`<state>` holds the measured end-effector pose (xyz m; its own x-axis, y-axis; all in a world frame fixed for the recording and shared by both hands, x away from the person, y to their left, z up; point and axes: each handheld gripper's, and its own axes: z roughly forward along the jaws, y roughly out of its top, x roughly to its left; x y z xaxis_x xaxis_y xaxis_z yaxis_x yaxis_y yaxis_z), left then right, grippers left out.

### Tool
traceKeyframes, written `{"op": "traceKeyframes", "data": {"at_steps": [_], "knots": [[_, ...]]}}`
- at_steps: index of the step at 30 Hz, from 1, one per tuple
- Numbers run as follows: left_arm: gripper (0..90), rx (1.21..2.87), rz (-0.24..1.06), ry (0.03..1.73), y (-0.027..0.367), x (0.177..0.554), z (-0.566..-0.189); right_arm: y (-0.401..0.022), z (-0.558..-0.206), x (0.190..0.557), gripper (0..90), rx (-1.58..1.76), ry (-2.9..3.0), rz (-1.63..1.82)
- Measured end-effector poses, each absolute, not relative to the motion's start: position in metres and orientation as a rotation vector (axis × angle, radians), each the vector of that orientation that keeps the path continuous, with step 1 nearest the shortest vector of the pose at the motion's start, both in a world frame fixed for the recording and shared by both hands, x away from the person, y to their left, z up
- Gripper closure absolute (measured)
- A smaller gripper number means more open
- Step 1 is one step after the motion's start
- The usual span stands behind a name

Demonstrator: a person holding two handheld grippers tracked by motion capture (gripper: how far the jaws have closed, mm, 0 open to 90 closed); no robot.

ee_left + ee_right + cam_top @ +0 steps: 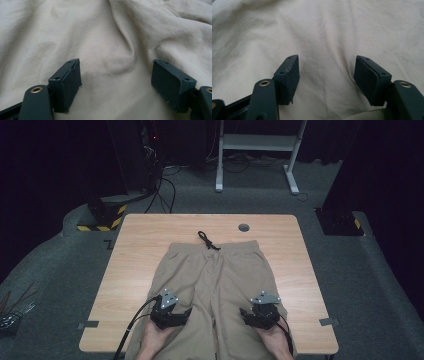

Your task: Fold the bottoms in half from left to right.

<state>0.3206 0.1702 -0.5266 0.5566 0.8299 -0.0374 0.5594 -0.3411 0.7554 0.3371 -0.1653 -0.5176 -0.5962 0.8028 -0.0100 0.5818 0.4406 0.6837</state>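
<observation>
A pair of khaki shorts (pixel 216 285) lies flat on the wooden table (pixel 135 245), waistband at the far side with its dark drawstring (pixel 207 240) trailing onto the bare wood, and the two legs running toward the person, their hems reaching or overhanging the near edge. The left gripper (pixel 170 309) rests on the left leg and the right gripper (pixel 262 310) on the right leg, both low on the cloth near the hems. In the left gripper view the fingers (pixel 65 83) stand wide apart over a soft ridge of fabric with nothing pinched between them; in the right gripper view the fingers (pixel 287 77) are likewise spread wide over smoother cloth. The likely next move is to close on each leg and lift or fold it. The risk lies in the grip: over the flat stretch on the right, the fingers could shut on air or slide off, since there is little raised cloth to catch. On the left, closing across the ridge might take only the top layer, so the leg would separate and the fold come out crooked. Uneven lifting of the two sides would drag the waistband askew.
</observation>
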Motion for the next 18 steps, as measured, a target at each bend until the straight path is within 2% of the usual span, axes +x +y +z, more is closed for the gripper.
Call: {"op": "traceKeyframes", "data": {"at_steps": [3,8,12,18], "knots": [[25.1,2.053,0.453,1.104,0.169,0.321,-0.526,-0.166,-0.516,0.339,40.4,1.181,2.364,0.941],[23.9,2.026,0.459,1.097,0.171,0.336,-0.511,-0.167,-0.503,0.352,39.1,1.188,2.329,1.013],[23.9,1.988,0.451,1.114,0.173,0.366,-0.495,-0.161,-0.485,0.381,39.1,1.209,2.284,1.072],[23.6,2.009,0.474,1.188,0.171,0.401,-0.499,-0.152,-0.490,0.417,38.6,1.251,2.272,1.031]]}}
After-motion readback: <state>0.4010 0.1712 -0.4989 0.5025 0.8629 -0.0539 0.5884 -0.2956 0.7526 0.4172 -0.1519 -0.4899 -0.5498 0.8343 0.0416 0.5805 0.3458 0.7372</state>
